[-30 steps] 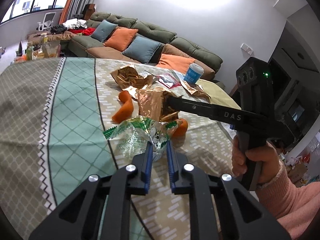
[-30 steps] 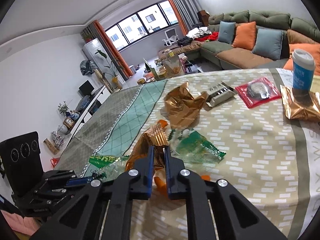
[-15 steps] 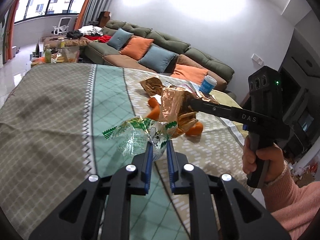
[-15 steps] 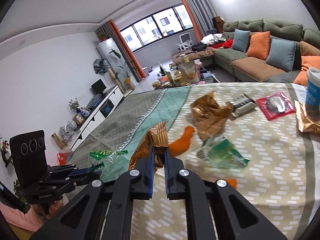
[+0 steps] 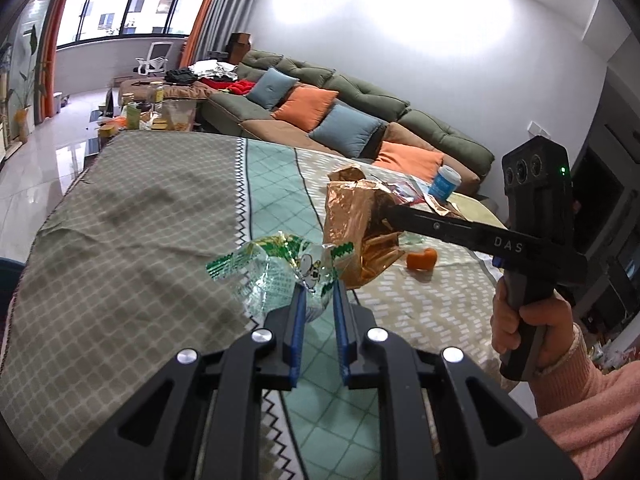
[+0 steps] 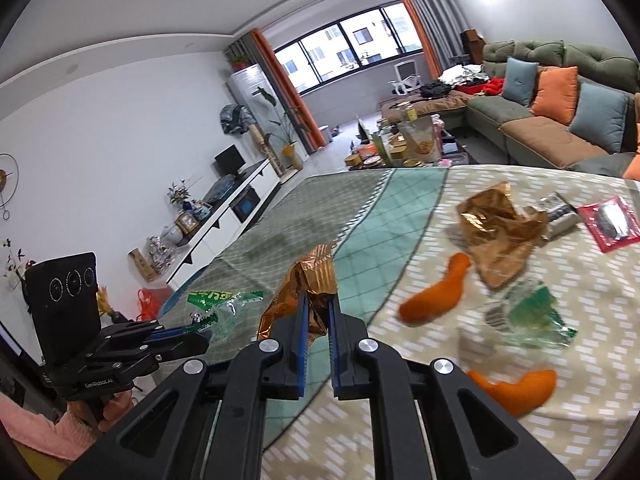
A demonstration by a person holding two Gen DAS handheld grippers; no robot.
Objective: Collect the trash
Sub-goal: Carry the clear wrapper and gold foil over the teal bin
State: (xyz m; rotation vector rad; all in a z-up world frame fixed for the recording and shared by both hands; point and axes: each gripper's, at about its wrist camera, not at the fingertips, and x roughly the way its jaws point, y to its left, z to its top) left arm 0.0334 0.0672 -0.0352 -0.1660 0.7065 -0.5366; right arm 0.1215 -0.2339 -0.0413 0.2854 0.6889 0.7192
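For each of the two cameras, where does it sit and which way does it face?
Left wrist: on the left gripper, facing the green sofa; its fingers clamp a clear green-printed wrapper; right hand shows.
Right wrist: on the right gripper, facing the windows; fingers clamp a crumpled copper foil bag.
Shared: both wrappers, patterned tablecloth.

We saw a bright room, daylight entering through the far windows [image 6: 360, 56], with a glare patch blown out on the white wall [image 5: 340, 4]. Fisheye bending darkened every corner. The table's trash [image 6: 520, 316] looked smeared, probably motion blur, in the right wrist view.
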